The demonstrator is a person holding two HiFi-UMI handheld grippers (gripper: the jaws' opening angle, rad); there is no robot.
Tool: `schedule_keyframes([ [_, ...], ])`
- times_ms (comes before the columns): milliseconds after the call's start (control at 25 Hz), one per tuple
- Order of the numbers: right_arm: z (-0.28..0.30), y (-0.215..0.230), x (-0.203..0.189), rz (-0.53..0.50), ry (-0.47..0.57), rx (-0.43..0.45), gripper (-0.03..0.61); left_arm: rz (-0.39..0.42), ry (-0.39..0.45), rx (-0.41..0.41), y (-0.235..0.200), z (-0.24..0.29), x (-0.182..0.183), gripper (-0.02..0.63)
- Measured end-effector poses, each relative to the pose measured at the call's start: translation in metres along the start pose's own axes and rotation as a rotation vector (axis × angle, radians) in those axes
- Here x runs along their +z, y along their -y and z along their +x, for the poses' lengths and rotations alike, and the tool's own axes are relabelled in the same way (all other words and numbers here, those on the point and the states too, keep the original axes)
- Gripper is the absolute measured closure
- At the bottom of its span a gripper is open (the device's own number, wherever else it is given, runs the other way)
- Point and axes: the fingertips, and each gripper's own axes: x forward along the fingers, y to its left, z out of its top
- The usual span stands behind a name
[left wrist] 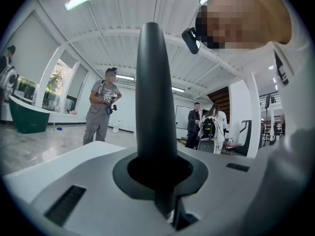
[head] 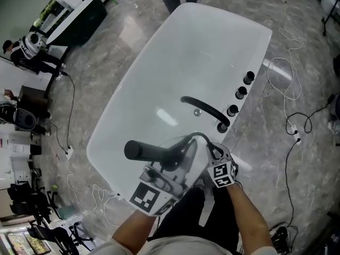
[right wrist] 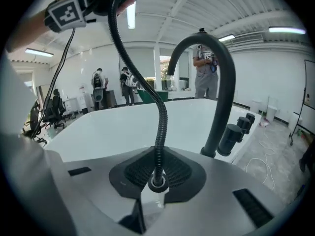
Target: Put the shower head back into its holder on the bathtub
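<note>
Black shower head (head: 146,152): it was held over the near end of the tub (head: 175,62), not in any holder. The left gripper (left wrist: 156,181) had its jaws closed on the smooth round handle.
Risk at the head: a round, slick handle could probably turn or slip in the pads, and a fall could mark the white tub.
Ribbed hose (right wrist: 160,112): the right gripper (right wrist: 156,181) was pinched narrow on it, just by the end ring, and from there it curved up to the head.
Risk at the hose: if the two hands went apart, the hose could pull tight and drag the head off its line.
Spout (right wrist: 221,82): it arched just beside the hose, so the loop could catch on it.
Knobs (head: 241,93): they stood in a row on the far rim. I could not tell which fitting was the holder, so a wrong aim was possible.
</note>
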Motion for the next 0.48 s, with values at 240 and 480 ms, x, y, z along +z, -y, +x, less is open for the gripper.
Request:
schedule_keyframes([
  [240, 0.032, -0.008, -0.040, -0.167, -0.130, 0.031, 0.520, -0.039, 0.024, 0.020, -0.010, -0.011, -0.007, 0.577],
  [480, -0.011, 0.009, -0.055, -0.033, -0.149, 0.002, 0.443, -0.060, 0.014, 0.021, -0.001, 0.000, -0.035, 0.577],
])
